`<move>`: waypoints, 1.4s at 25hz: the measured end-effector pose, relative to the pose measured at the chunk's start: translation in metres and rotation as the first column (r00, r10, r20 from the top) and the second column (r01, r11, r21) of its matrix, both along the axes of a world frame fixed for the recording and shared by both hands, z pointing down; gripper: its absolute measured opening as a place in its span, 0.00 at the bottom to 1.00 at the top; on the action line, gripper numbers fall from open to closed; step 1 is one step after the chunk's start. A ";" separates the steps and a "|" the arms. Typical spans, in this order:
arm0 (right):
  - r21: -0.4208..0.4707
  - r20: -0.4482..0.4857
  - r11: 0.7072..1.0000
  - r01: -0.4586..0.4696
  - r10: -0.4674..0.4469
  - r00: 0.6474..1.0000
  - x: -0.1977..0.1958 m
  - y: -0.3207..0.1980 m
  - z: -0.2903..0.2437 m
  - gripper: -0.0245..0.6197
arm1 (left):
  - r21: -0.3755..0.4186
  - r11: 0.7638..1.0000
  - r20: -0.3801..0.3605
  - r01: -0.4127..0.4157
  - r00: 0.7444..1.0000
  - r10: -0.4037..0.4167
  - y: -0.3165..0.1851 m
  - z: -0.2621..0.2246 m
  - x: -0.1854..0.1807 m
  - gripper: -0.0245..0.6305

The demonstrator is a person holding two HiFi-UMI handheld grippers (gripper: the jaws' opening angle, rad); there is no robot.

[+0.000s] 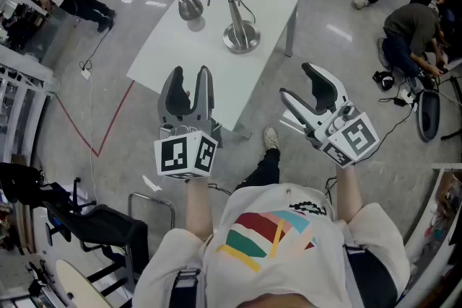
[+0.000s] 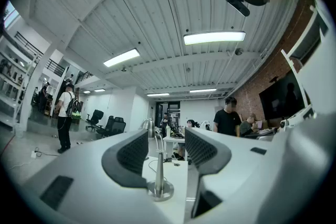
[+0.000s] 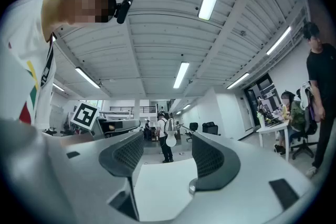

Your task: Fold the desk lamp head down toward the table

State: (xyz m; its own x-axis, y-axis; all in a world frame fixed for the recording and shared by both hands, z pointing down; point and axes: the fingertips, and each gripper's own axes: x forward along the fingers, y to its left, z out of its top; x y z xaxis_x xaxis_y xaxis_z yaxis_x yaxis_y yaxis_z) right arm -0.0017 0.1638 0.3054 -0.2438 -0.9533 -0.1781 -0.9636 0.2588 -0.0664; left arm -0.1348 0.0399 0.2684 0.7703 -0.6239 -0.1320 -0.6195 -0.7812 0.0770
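Both tongs open and empty, lamp not yet touched

The person stands short of the white table (image 1: pixel 180 61), left gripper (image 1: pixel 190 73) and right gripper (image 1: pixel 296 81) held out with jaws spread and nothing between them. The desk lamp (image 1: pixel 232 18) stands on the tabletop at twelve o'clock, well apart from both grippers. Its head (image 1: pixel 190 6) sits at ten o'clock off the round base (image 1: pixel 241 37) and looks raised, so I'd say the whole fold is left to do.
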 end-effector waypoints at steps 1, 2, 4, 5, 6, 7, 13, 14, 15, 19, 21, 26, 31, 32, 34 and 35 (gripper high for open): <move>0.001 -0.011 1.000 0.012 -0.012 1.000 0.009 -0.020 -0.004 0.46 | 0.010 1.000 0.003 -0.002 1.000 0.002 -0.018 -0.003 0.008 0.41; 0.002 -0.022 1.000 0.024 -0.024 0.999 0.017 -0.040 -0.008 0.46 | 0.018 1.000 0.005 -0.006 1.000 0.005 -0.035 -0.006 0.017 0.41; 0.008 -0.044 0.999 0.051 -0.051 0.998 0.032 -0.081 -0.018 0.46 | 0.029 1.000 0.003 -0.013 1.000 0.013 -0.070 -0.014 0.032 0.48; 0.013 -0.053 0.997 0.070 -0.069 0.996 0.039 -0.102 -0.025 0.46 | 0.033 0.999 -0.002 -0.015 1.000 0.015 -0.086 -0.020 0.038 0.49; 0.017 -0.063 0.995 0.097 -0.095 0.993 0.044 -0.123 -0.032 0.46 | 0.038 0.999 -0.010 -0.016 1.000 0.016 -0.103 -0.027 0.044 0.49; 0.019 -0.077 0.991 0.134 -0.132 0.988 0.049 -0.143 -0.039 0.46 | 0.043 0.999 -0.021 -0.016 1.000 0.017 -0.118 -0.034 0.049 0.49; -0.073 -0.223 0.894 0.442 -0.447 0.866 0.050 -0.223 -0.053 0.46 | 0.017 0.995 0.003 -0.101 0.995 0.101 -0.164 -0.046 0.075 0.49; -0.088 -0.237 0.873 0.479 -0.486 0.841 0.051 -0.233 -0.054 0.46 | 0.014 0.993 0.019 -0.119 0.993 0.119 -0.165 -0.045 0.079 0.49; -0.099 -0.252 0.856 0.508 -0.515 0.819 0.054 -0.243 -0.054 0.46 | 0.012 0.992 0.025 -0.125 0.992 0.124 -0.168 -0.044 0.082 0.49; -0.161 -0.342 0.825 0.542 -0.561 0.754 0.071 -0.290 -0.049 0.46 | 0.034 0.994 0.061 -0.100 0.993 0.098 -0.177 -0.044 0.092 0.49; -0.227 -0.361 0.773 0.592 -0.631 0.686 0.068 -0.305 -0.042 0.46 | 0.064 0.995 0.113 -0.083 0.991 0.076 -0.175 -0.046 0.095 0.49; -0.389 -0.307 0.531 0.752 -0.845 0.438 0.049 -0.326 -0.030 0.46 | 0.059 0.998 0.189 -0.037 0.982 0.025 -0.176 -0.051 0.105 0.49; -0.503 -0.294 0.378 0.778 -0.921 0.257 0.036 -0.340 -0.019 0.46 | 0.039 0.999 0.276 0.001 0.961 -0.012 -0.181 -0.043 0.114 0.45; -0.515 -0.286 0.346 0.785 -0.932 0.223 0.033 -0.339 -0.016 0.46 | 0.037 0.999 0.276 0.010 0.961 -0.020 -0.182 -0.042 0.115 0.39; -0.540 -0.271 0.291 0.790 -0.948 0.165 0.027 -0.338 -0.011 0.46 | 0.029 0.999 0.270 0.018 0.962 -0.025 -0.184 -0.040 0.115 0.37; -0.555 -0.264 0.269 0.787 -0.954 0.140 0.025 -0.338 -0.008 0.46 | 0.025 1.000 0.270 0.016 0.963 -0.022 -0.184 -0.040 0.115 0.36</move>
State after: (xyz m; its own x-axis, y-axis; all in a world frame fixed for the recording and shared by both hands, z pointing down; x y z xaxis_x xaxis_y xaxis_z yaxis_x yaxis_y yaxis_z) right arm 0.0234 -0.1738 0.2975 -0.8915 -0.0008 0.4531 0.0286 0.9979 0.0580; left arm -0.0201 -0.1446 0.2285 0.7673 -0.6379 0.0655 -0.6295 -0.7688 -0.1127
